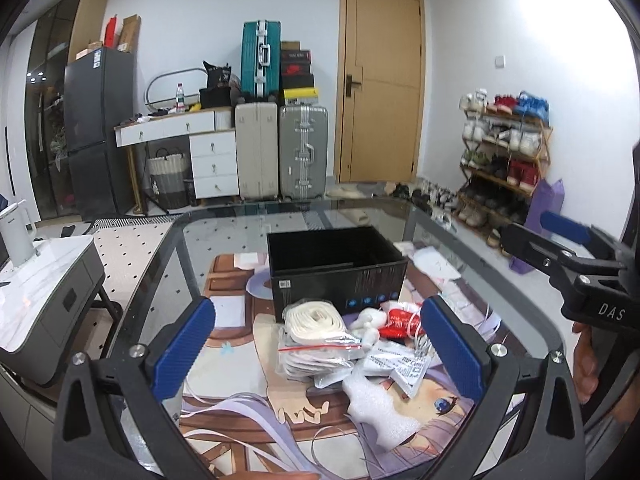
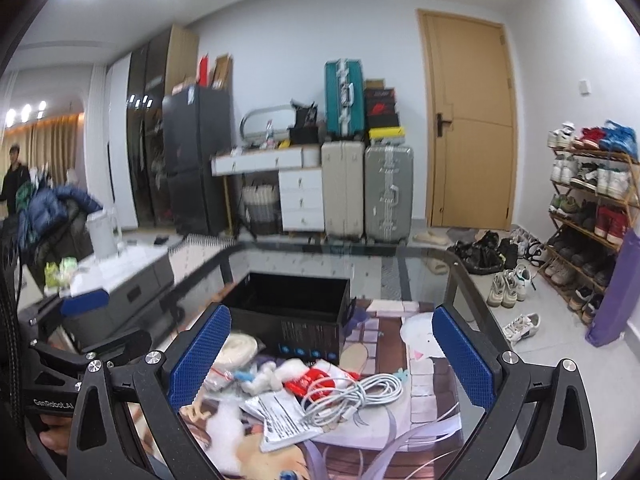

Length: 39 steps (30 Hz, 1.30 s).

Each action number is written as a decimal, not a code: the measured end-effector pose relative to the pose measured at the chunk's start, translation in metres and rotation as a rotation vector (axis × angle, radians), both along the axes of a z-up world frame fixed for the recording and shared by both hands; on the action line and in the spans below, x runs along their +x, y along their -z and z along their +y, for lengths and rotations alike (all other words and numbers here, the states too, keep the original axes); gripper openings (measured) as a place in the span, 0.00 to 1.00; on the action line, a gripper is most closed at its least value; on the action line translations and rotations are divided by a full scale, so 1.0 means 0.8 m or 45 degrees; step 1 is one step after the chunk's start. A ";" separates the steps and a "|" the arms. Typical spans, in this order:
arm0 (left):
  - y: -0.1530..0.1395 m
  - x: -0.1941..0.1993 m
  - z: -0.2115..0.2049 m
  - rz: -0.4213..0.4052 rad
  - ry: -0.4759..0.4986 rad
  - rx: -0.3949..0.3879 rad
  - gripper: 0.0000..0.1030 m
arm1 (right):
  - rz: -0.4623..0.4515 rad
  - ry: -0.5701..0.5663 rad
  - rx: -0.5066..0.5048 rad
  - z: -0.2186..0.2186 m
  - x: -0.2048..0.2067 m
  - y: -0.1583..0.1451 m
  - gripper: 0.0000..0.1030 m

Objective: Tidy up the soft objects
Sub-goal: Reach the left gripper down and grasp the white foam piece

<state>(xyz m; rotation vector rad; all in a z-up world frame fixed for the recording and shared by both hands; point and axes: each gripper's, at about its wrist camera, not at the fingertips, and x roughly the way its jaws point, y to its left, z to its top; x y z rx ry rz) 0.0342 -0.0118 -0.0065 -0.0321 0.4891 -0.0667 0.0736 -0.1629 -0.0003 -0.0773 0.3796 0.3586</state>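
Soft objects [image 1: 352, 344] lie heaped on the printed mat [image 1: 240, 420], near the front of the glass table [image 1: 224, 240] and just this side of the black box [image 1: 336, 268]. Nearest is a strip of white foam [image 1: 372, 408]. Behind it sit flat plastic packets [image 1: 320, 356], a rolled white strap [image 1: 316, 320], a small white plush [image 2: 260, 376], a red pouch [image 2: 316, 382] and, to the right, a coiled white cable [image 2: 356, 394].

The left gripper [image 1: 316, 354] hangs over the left of the heap, fingers spread wide and holding nothing. The right gripper [image 2: 332, 360] hangs over the cable side, likewise spread and empty.

The box stands open-topped and looks empty, so sorting seems barely begun.

The risks, as I judge them: the packets overlap and look slippery, so a pinch may drag neighbours along or slide off. The cable loops could snag the pouch when lifted. The two grippers are near each other and might collide over so small a heap.
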 end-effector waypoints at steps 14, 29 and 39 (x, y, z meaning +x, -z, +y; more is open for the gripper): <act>0.095 0.061 -0.037 0.551 0.040 0.119 1.00 | 0.470 -0.246 -0.146 0.018 0.067 0.087 1.00; 0.135 0.081 -0.041 0.714 0.067 0.146 1.00 | 0.677 -0.358 -0.195 0.026 0.077 0.133 1.00; 0.147 0.072 -0.022 0.706 0.086 0.046 1.00 | 0.730 -0.439 -0.254 0.045 0.065 0.155 1.00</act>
